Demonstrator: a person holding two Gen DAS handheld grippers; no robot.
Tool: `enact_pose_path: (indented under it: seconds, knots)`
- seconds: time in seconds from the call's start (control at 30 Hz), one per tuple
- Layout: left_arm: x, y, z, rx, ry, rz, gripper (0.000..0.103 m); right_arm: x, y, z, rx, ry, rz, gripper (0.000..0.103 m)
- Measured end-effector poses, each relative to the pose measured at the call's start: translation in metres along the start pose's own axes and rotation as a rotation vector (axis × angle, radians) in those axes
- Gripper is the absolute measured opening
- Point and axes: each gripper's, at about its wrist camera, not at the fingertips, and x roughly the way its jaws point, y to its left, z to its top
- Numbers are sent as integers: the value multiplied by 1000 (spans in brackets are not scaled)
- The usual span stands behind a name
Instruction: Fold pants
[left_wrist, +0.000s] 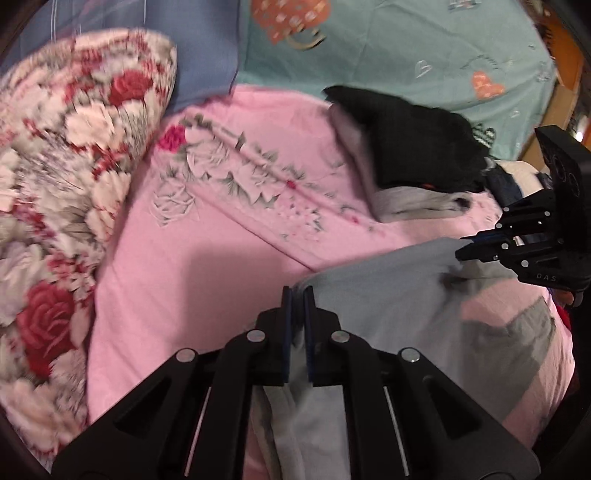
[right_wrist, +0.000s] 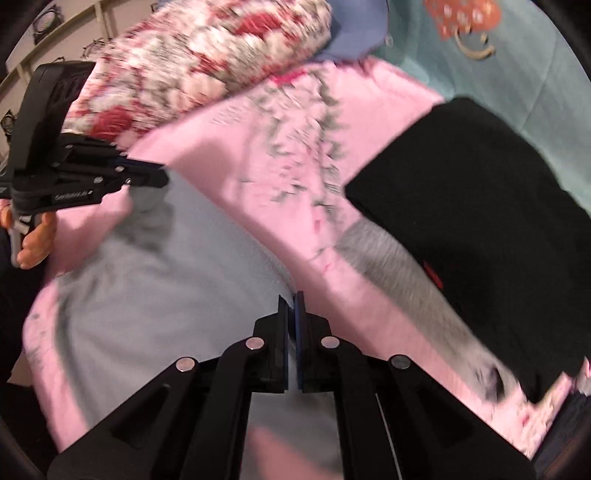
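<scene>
The light grey pants (left_wrist: 384, 295) lie on a pink flowered bedsheet (left_wrist: 192, 266); they also show in the right wrist view (right_wrist: 166, 280). My left gripper (left_wrist: 298, 295) is shut on one edge of the pants, with grey cloth between its blue pads. My right gripper (right_wrist: 291, 299) is shut on another edge of the same pants. Each gripper shows in the other's view: the right one (left_wrist: 461, 251) at the right, the left one (right_wrist: 162, 177) at the upper left, both pinching grey cloth.
A stack of folded clothes, black (left_wrist: 413, 136) on grey (left_wrist: 413, 201), lies to the right on the sheet; it also shows in the right wrist view (right_wrist: 480, 221). A rose-patterned quilt (left_wrist: 66, 155) is bunched at the left. A teal sheet (left_wrist: 406, 55) lies behind.
</scene>
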Motion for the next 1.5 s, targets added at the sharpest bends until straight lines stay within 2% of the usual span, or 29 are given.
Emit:
enact_pose_path:
  seconds: [0.1, 0.2, 0.37, 0.47, 0.5, 0.57, 0.6, 0.63, 0.67, 0.7, 0.87, 0.93, 0.97, 1.03, 1.07, 1.17, 1.27, 1.37, 1.5]
  knots:
    - [-35, -9, -30, 19, -13, 9, 6, -37, 30, -23, 0, -22, 22, 3]
    - [-58, -10, -69, -16, -5, 5, 6, -55, 67, -47, -17, -32, 52, 3]
    - [-57, -7, -129, -89, 57, -19, 6, -51, 135, -97, -46, 5, 80, 3]
    - [-49, -5, -135, -161, 84, -85, 6, -40, 158, -121, -51, 25, 80, 3]
    - [-47, -4, -130, -208, 96, -151, 7, -35, 161, -127, -40, 32, 80, 3]
    - [-44, -5, -113, -273, 96, -190, 13, -29, 160, -132, -5, 42, 86, 3]
    - [-43, -9, -103, -296, 101, -199, 30, -27, 159, -133, 6, 42, 83, 3]
    - [-43, -13, -97, -308, 97, -203, 66, -26, 158, -132, 13, 40, 79, 3]
    - [-44, -17, -91, -319, 76, -192, 81, -24, 158, -131, 18, 38, 81, 3]
    - [-45, -19, -86, -327, 58, -164, 91, -24, 158, -131, 20, 33, 78, 3]
    - [-22, -15, -78, -400, 133, -126, 90, -31, 157, -126, 12, -19, 74, 3]
    - [-11, -11, -81, -436, 176, -112, 84, -35, 154, -125, 16, -35, 81, 3]
    - [-9, -8, -82, -444, 189, -106, 77, -36, 152, -125, 21, -41, 86, 3]
    - [0, -4, -87, -468, 237, -102, 15, -37, 151, -125, 22, -50, 96, 3]
    - [2, -2, -90, -486, 252, -115, 16, -37, 151, -126, 22, -51, 99, 3]
    - [-5, 0, -101, -512, 222, -70, 16, -37, 151, -127, 26, -55, 109, 3]
    - [-19, 3, -115, -556, 201, -88, 15, -40, 150, -128, 31, -62, 115, 3]
    - [-38, 11, -124, -556, 194, -77, 16, -44, 152, -131, 32, -63, 123, 3]
    - [-44, 33, -122, -537, 217, -54, 16, -50, 161, -133, 7, -68, 141, 3]
